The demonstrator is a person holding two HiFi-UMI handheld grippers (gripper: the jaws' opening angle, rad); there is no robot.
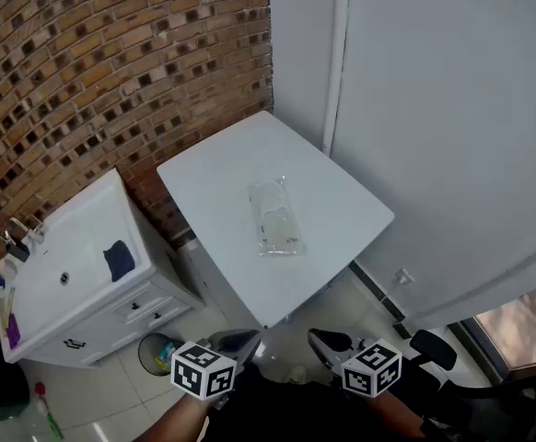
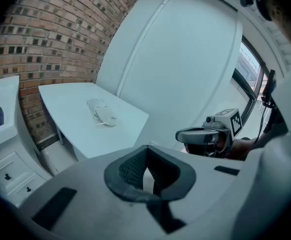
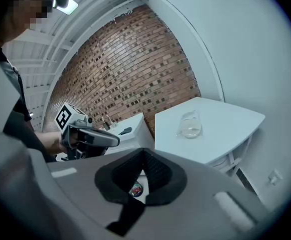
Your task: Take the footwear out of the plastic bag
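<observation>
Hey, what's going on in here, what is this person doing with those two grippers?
A person holds a gripper in each hand, low and close to the body, short of the white table. The left gripper and the right gripper both have their jaws together with nothing between them. A clear plastic bag with something pale inside lies flat on the table, untouched. Taking the footwear out has not yet begun.

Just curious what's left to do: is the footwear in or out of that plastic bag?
In: pale footwear shows inside the clear plastic bag, which lies flat on the table.
</observation>
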